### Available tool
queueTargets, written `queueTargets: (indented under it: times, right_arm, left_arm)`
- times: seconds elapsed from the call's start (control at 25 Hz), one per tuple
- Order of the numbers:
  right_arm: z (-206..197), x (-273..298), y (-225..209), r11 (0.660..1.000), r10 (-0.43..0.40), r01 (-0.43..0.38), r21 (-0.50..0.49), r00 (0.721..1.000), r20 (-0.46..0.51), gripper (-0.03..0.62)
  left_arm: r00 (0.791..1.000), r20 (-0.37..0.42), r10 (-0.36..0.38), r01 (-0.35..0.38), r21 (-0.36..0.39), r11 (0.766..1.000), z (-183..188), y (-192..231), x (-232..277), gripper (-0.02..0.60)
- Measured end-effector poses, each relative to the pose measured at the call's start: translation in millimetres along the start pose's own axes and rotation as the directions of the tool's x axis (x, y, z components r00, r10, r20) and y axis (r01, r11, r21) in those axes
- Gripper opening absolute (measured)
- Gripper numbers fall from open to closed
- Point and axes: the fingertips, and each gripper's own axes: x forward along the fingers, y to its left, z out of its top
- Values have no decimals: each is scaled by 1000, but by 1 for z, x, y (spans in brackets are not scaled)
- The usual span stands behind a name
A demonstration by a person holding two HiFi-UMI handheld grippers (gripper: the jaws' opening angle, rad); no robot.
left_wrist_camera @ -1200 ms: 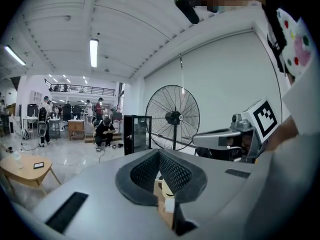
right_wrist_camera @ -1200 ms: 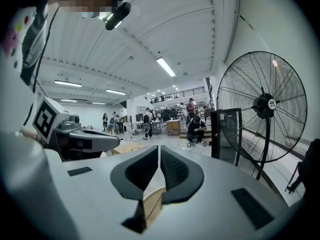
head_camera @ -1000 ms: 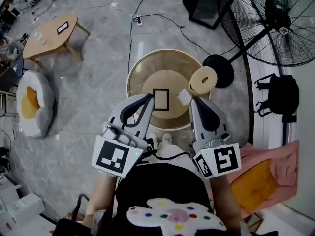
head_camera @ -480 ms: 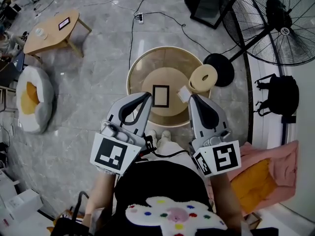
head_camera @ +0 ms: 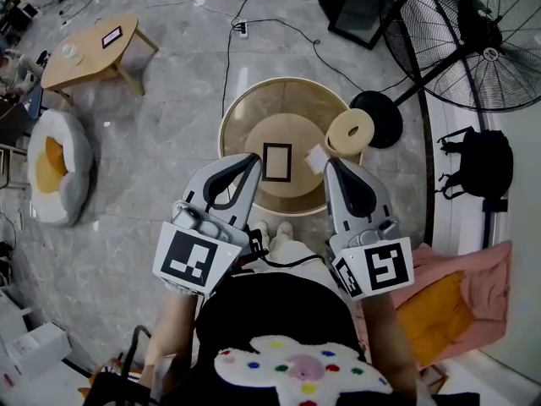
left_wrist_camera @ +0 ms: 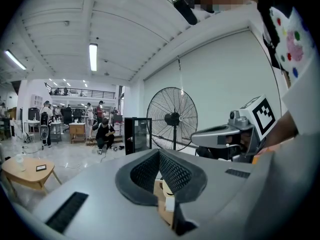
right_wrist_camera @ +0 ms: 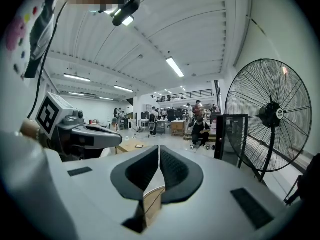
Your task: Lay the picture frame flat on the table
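Picture frame [head_camera: 276, 161] stays flat on the table [head_camera: 232, 117], at twelve o'clock ahead of me. Only my right gripper [head_camera: 331, 166] is closing, on nothing; my left gripper [head_camera: 251, 161] sits clenched and empty. I judge the task finished.

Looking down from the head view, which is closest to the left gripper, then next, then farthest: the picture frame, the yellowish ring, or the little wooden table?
1. The picture frame: flat on the round table, just right of the left gripper.
2. The ring: farther right, by the round table's edge.
3. The little wooden table: far off at the upper left, across the floor.
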Motion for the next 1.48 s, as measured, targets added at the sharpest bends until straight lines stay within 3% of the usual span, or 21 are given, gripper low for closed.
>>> queueTargets:
  times: [1.48]
  right_arm:
    - [-5, 10, -1, 1000, 13, -14, -21, 1000, -22, 35]
  left_arm:
    - [1000, -10, 12, -12, -8, 1000, -5, 12, 4, 17]
